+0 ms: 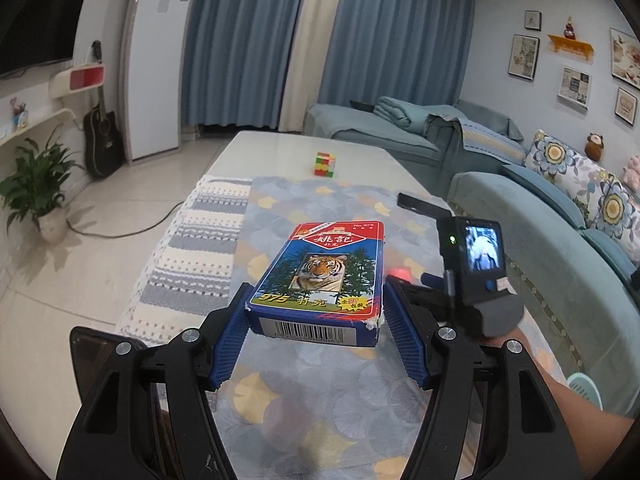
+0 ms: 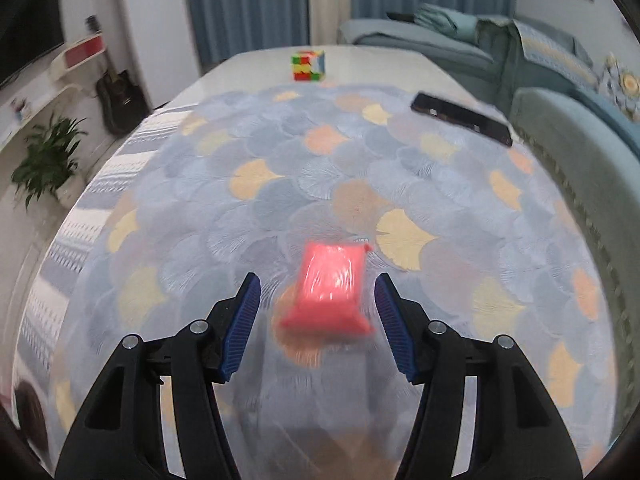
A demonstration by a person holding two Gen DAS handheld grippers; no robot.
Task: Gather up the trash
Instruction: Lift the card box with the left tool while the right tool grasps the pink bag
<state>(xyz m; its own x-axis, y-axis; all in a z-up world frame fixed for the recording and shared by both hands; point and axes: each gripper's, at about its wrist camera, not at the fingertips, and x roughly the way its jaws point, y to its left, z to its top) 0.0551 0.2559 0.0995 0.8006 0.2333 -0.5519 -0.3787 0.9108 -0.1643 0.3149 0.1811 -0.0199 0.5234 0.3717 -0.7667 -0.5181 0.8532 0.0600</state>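
Trash is two things here: card box [image 1: 320, 280], pinched at its near end by left gripper [image 1: 316, 336] and held above the table [image 1: 264, 152]; red packet [image 2: 332, 292] on the cloth [image 2: 280, 152], between right gripper's [image 2: 316, 324] spread fingers, seemingly lined up for a grasp.

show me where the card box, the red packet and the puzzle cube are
card box [image 1: 320, 276]: left wrist view, on the tiger picture on its top face.
red packet [image 2: 330, 284]: right wrist view, on the middle of its shiny wrapper.
puzzle cube [image 2: 307, 66]: right wrist view, on its front face.
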